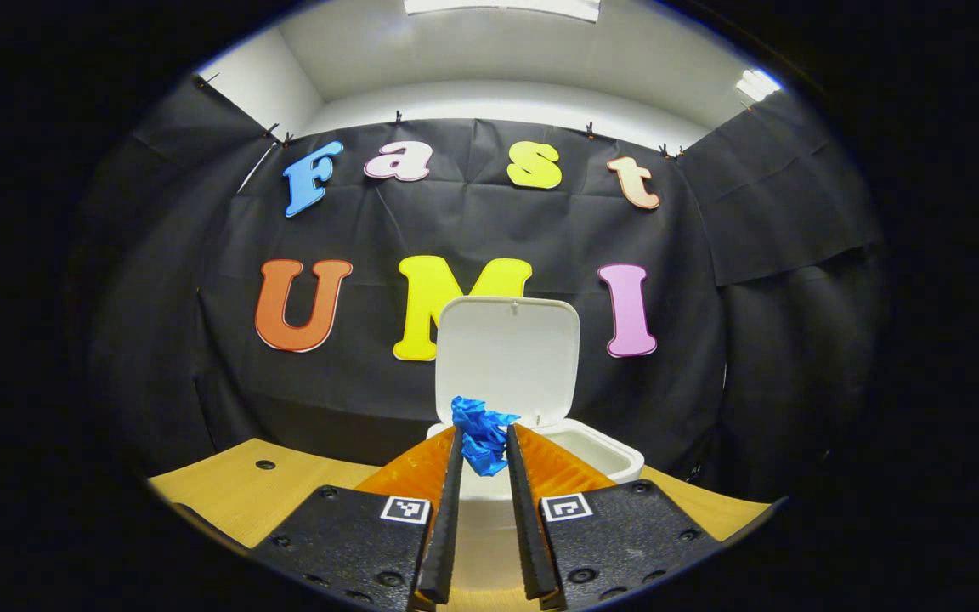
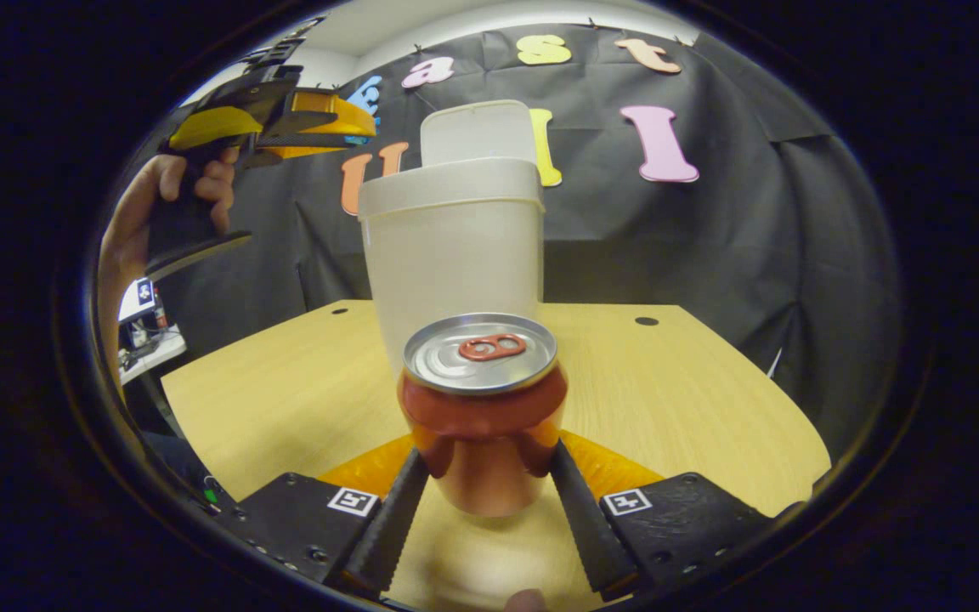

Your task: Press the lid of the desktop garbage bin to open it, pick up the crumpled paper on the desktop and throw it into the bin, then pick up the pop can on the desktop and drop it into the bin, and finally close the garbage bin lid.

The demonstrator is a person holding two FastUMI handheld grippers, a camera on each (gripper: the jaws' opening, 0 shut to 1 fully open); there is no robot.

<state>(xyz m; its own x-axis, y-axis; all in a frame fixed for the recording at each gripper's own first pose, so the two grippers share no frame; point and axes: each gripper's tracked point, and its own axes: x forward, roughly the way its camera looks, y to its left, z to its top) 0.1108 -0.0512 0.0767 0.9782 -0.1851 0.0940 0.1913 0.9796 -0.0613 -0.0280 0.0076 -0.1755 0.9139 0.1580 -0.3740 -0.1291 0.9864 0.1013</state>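
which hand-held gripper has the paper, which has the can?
The left hand-held gripper pinches the blue crumpled paper just above the open bin, lid up. The right hand-held gripper grips the pop can, upright on the table.

The white bin sits on the desk with its lid flipped straight up, a scrunched blue paper wad hangs right over its open mouth, and the red pop can stands upright just in front of it.
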